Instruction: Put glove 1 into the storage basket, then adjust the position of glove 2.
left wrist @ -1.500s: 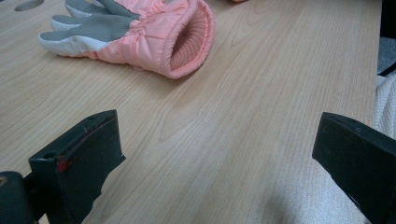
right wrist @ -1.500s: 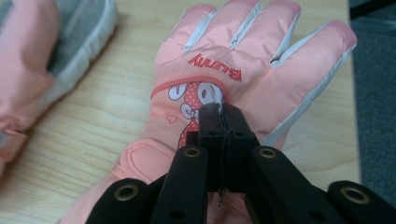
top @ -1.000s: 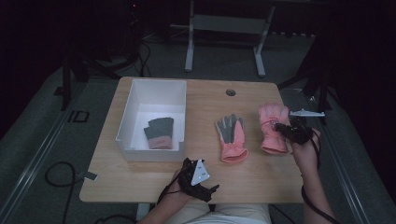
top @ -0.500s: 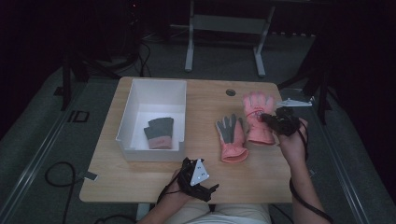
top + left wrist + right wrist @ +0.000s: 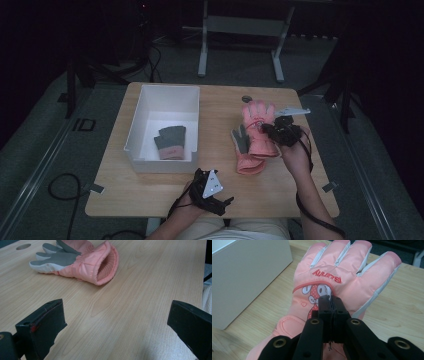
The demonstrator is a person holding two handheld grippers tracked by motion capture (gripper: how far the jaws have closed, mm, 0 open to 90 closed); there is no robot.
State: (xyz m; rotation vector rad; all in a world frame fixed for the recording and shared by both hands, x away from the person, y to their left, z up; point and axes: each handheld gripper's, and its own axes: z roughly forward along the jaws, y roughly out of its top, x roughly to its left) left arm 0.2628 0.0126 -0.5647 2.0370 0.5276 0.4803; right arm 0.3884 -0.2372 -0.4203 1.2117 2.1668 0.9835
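Two pink gloves on the desk: your right gripper pinches one glove fingertips-away, bin lying leftward, while your left gripper gapes empty.

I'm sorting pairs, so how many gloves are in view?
3: a grey glove in the white bin, a pink glove pinched by the right gripper, and another partly under it.

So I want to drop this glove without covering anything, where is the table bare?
The light wooden table is bare along its near edge, between the left gripper and the white plastic bin, and right of the pink glove pinched in the right gripper. The middle is crowded: that glove overlaps the grey-palmed pink glove.
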